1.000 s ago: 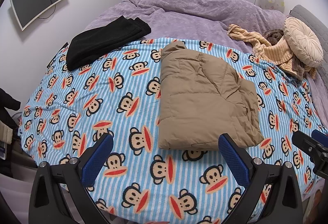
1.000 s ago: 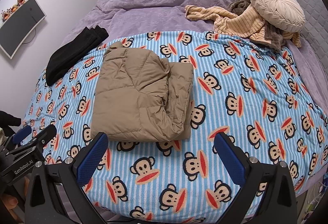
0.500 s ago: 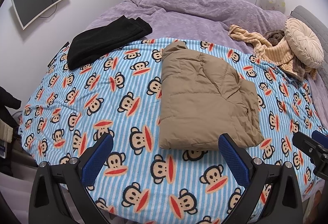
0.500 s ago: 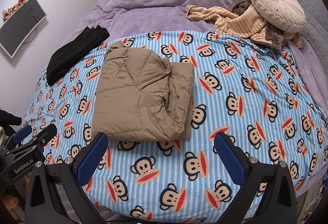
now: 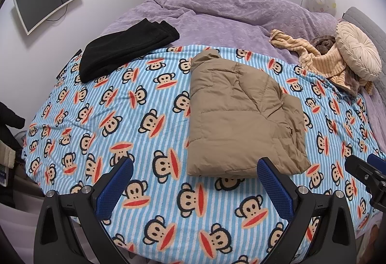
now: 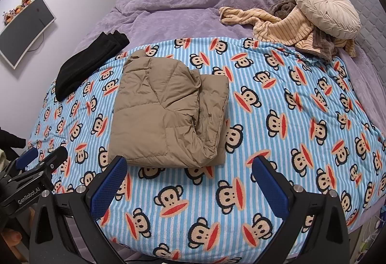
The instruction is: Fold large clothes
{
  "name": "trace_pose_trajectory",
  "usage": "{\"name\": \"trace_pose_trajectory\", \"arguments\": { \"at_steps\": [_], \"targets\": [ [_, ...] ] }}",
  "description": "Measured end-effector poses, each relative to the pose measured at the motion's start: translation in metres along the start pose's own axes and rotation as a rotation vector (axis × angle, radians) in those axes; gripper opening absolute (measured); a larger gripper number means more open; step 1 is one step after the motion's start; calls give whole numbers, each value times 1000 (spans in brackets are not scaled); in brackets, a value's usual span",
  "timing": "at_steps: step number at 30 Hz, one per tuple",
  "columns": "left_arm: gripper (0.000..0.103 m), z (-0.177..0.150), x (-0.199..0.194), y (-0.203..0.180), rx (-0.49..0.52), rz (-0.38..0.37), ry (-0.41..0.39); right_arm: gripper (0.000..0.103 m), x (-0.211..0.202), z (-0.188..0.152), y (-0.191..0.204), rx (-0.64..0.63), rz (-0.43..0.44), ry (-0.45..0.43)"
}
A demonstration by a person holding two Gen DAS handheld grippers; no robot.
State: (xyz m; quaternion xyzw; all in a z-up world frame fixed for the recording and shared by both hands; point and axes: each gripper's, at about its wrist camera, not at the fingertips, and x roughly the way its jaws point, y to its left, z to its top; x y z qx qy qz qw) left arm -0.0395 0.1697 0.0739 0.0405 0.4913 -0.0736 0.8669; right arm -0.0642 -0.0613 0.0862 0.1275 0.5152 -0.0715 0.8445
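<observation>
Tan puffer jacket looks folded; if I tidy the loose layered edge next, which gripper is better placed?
Right, probably. The tan puffer jacket shows its layered edge on the side nearer the right gripper. The left gripper faces the smooth folded side. Both are open and empty.

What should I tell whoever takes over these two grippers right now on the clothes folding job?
Left gripper: open, empty, hovering at the near edge of the bed.
Right gripper: open, empty, beside it.
Tan puffer jacket: folded into a compact block on the monkey-print blanket, touched by neither gripper.
Black garment: folded, lying far left, half on the purple duvet.
Done: both appear folded.
Left: the striped beige clothes under the round cushion look unfolded; probably next.
</observation>
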Motion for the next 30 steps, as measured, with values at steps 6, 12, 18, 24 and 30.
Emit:
{"name": "trace_pose_trajectory", "arguments": {
  "at_steps": [6,12,18,24,30],
  "targets": [
    [103,2,0,0,0,3,-5,103,0,1,-1,-4,2,0],
    [103,2,0,0,0,3,-6,103,0,0,0,-1,2,0],
    [103,3,0,0,1,3,-6,103,0,-1,1,0,1,0],
    [103,3,-1,1,-12,-4,-13,103,-1,-1,1,1,0,-1],
    [103,1,-5,0,-16,-9,-13,103,-1,-2,1,2,0,0]
  ]
}}
